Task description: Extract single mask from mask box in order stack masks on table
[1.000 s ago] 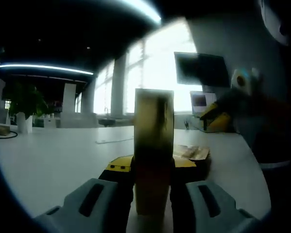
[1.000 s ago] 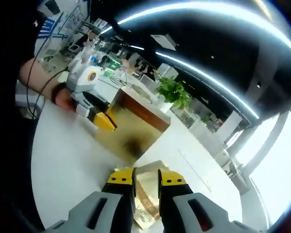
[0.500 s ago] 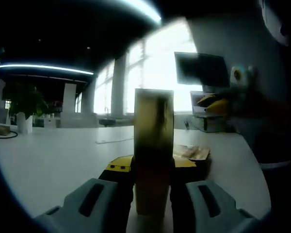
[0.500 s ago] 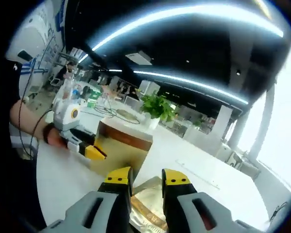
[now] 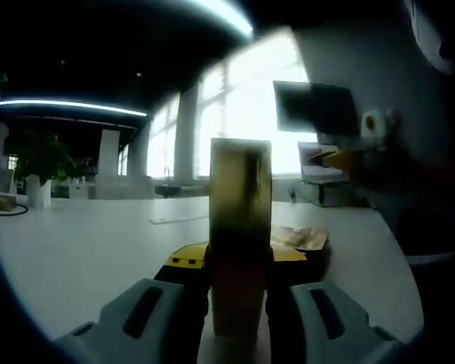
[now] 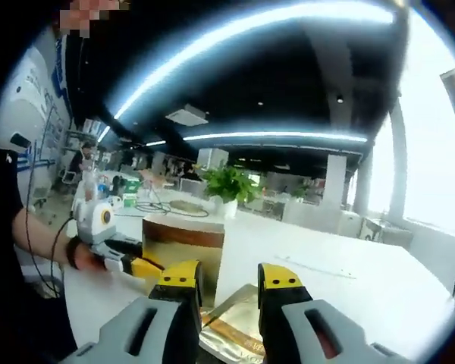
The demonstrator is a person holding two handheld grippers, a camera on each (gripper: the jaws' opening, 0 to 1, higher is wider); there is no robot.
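Note:
An upright gold mask box stands on the white table, and my left gripper is shut on its near end. Behind it lie flat gold mask packets. My right gripper hovers at the right, above the table. In the right gripper view, my right gripper is open with nothing between its jaws, above the gold mask packets. The mask box stands just beyond, with the left gripper and a person's hand at its left side.
A dark monitor and a small lit screen stand at the table's far right. A potted plant sits behind the box. A thin cable lies across the table. Bright windows run along the back.
My right gripper's jaws have spread apart, and it has risen and levelled off above the gold packets. The left gripper and the box have stayed still.

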